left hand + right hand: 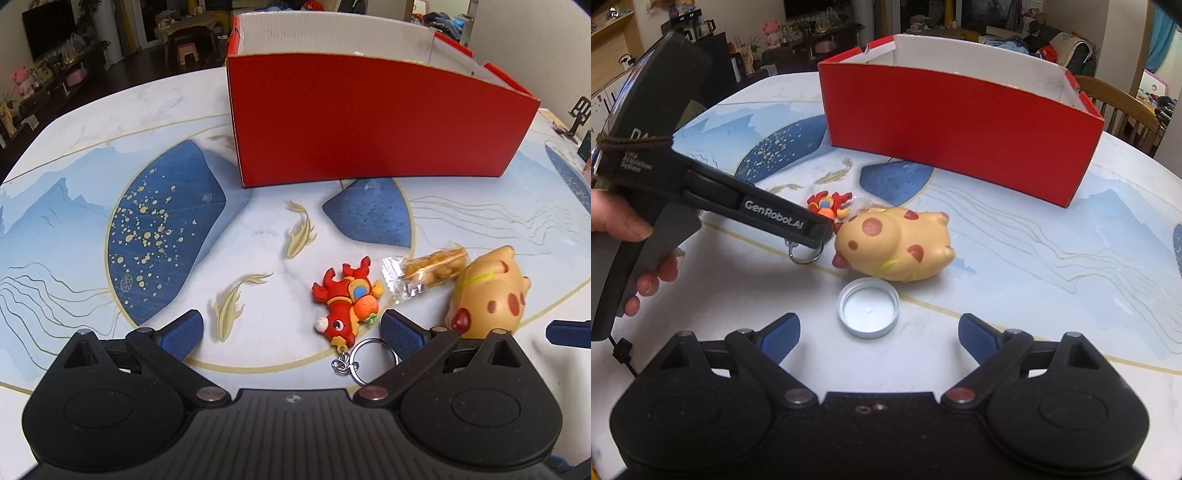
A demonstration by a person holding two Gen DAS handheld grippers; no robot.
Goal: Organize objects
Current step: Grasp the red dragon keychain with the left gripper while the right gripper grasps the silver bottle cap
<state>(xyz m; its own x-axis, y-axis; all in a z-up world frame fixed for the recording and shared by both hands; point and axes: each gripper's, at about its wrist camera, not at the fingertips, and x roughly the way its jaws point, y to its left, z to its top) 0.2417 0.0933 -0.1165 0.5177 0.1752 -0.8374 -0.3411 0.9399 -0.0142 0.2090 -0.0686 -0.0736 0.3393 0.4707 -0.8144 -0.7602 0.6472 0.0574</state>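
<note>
A red-and-orange toy keychain [345, 297] lies on the patterned table, its metal ring [373, 360] toward me. My left gripper [291, 332] hangs open just above the table, and the keychain lies near its right finger [400, 334]. Beside it rest a clear snack packet [424, 273] and a tan spotted squishy toy [487, 291]. In the right wrist view a white bottle cap [868, 308] lies rim-up in front of my open right gripper [877, 334], with the squishy toy [897, 243] behind it. The red box [369, 122] stands at the back.
A person's hand [624, 225] holds the left gripper's handle at the left of the right wrist view. A wooden chair [1119, 107] stands behind the red box [960, 129]. A small stand and cards [580, 125] sit near the table's right edge.
</note>
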